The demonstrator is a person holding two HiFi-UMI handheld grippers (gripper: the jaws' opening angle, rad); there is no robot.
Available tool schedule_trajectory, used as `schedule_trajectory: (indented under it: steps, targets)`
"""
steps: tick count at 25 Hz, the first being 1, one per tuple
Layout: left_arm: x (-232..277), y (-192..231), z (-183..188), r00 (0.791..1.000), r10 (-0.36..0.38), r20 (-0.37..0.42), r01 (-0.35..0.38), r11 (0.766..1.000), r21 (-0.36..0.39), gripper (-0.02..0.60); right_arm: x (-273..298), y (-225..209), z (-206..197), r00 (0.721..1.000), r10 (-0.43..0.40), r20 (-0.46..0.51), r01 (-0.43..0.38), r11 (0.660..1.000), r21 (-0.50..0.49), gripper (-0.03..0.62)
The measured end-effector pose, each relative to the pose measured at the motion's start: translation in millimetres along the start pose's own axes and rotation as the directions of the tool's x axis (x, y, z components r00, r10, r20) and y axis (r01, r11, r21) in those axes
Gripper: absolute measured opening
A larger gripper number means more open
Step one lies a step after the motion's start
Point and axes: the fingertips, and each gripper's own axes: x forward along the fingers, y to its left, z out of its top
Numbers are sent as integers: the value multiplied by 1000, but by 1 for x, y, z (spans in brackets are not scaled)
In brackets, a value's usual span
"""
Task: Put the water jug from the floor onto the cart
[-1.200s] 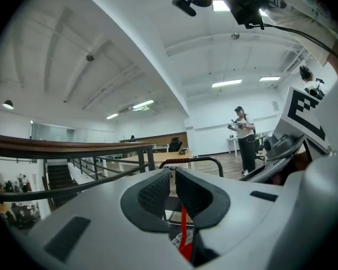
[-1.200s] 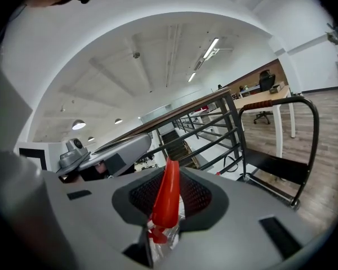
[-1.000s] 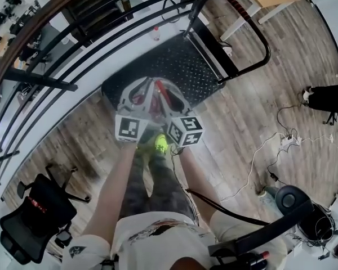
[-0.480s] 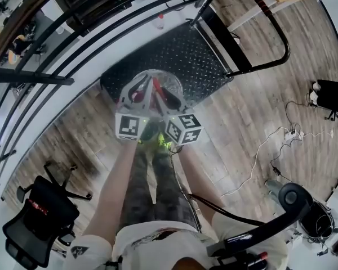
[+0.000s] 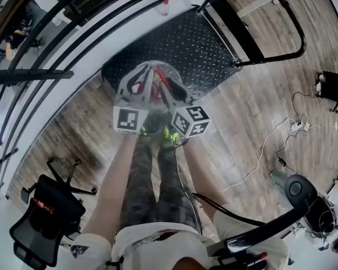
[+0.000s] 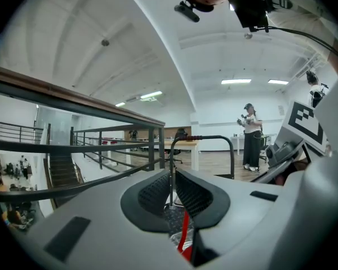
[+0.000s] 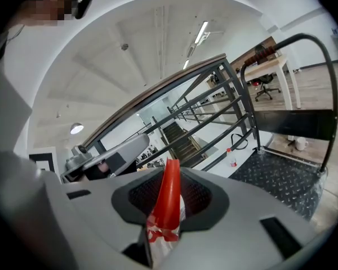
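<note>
Head view: water jug (image 5: 155, 67) hangs upright, long axis vertical.

water jug (image 5: 158, 68) largely hidden, cart handle (image 5: 300, 41) cropped

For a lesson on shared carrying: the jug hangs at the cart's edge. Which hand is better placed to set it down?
Probably the right gripper: the red handle sits squarely between its fingers, cart deck ahead. The left gripper holds it only low down.
</note>
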Motion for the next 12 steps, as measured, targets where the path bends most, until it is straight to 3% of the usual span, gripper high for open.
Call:
schedule_trajectory:
  steps: [12]
  targets:
    - [9, -11, -10, 1000, -13, 5, 13, 999, -33, 14, -11, -31, 6, 999, -42, 34, 44, 997, -64, 87]
